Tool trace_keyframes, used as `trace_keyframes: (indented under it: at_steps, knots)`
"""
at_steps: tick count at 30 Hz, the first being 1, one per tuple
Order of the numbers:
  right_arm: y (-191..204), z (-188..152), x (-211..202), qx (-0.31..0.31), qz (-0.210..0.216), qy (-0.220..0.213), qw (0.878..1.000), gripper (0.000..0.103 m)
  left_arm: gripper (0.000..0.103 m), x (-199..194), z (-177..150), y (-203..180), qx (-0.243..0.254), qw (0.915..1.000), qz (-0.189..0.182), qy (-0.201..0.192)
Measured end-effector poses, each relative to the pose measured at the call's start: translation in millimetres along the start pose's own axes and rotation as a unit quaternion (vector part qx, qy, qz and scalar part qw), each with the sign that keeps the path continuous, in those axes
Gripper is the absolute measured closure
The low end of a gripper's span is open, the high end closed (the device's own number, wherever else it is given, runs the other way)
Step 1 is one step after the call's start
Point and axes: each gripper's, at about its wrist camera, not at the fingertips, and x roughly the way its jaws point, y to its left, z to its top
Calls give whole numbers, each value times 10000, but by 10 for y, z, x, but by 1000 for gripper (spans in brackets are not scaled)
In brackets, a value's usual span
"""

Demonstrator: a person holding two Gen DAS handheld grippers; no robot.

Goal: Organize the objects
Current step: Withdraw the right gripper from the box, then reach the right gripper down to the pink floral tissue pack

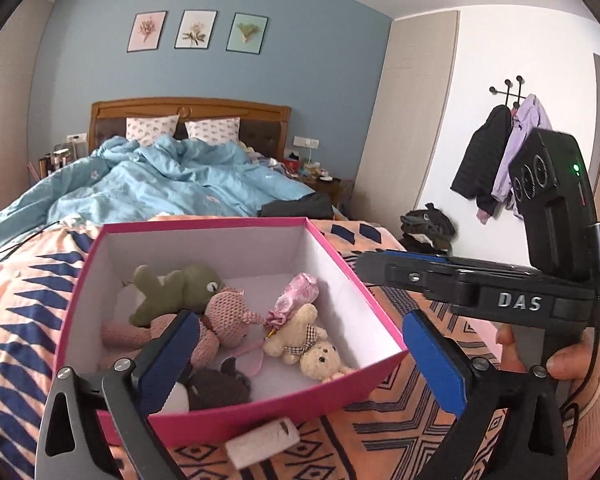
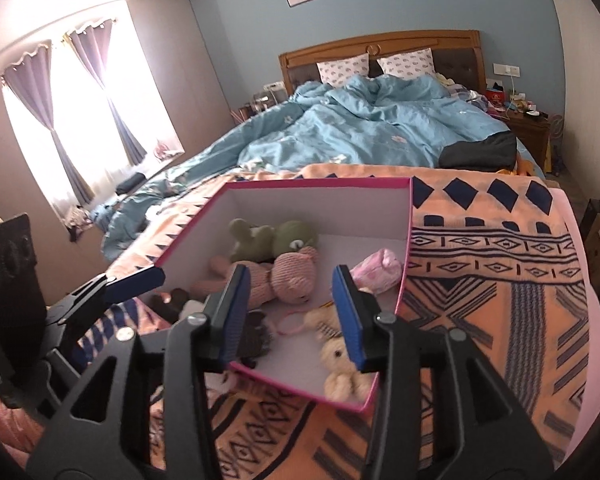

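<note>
Pink box (image 1: 220,412) on bed (image 1: 380,420), open, holding toys: green plush (image 1: 180,288), pink knit doll (image 1: 224,320), cream bears (image 1: 304,344), dark plush (image 1: 220,388).
White roll (image 1: 262,442) outside, on blanket just beside box front — likely left to stow.
Left gripper (image 1: 300,364) fingers wide apart, empty.
Right gripper (image 2: 288,316) fingers partly apart, empty, over box.
Judgement: task mostly done.

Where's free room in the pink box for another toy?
Pink box: bare floor along the far wall and right wall, around the pink pouch. Crowded on the left and near side: green plush, pink knit doll, cream bears, dark plush.
</note>
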Motion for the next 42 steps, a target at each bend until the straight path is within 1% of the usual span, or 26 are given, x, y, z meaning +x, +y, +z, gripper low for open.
trace_keyframes:
  at_steps: [2,5,11,13,22,28,31,34,39,42]
  knots:
    - [24,-58,-90,51,94,-66,9999,56,0,-102,-52,8,-14,9999,105,-63]
    - [71,-150,-210,129,250,-144,9995,50,0,-227,-127,23,-95,9997,193,-126]
    - [227,-375,-381,135,526,-135,9984,43,0,-410,-286,62,-181,9991,343,-159]
    - [295,-442,-432,80,599,-135,9981,38,0,-459,-338,78,-196,9990,374,-146]
    - [523,-723,-617,-42,751,-108,9971,37,0,-641,-548,57,-116,9989,464,2]
    - [585,-934,-720,-5,876,-29,9962,37,0,-777,-710,10,60,9983,571,56]
    - [591,-1069,-749,57,901,55,9959,36,0,-836,-806,22,84,9983,556,145]
    - [598,-1224,-744,42,838,203,9963,36,0,-897,-945,27,145,9982,522,259]
    - [577,-1484,-675,140,831,520,9951,36,0,-922,-1262,-1,314,9963,390,698]
    - [563,-1664,-563,212,830,837,9928,36,0,-943,-1444,-12,474,9939,431,901]
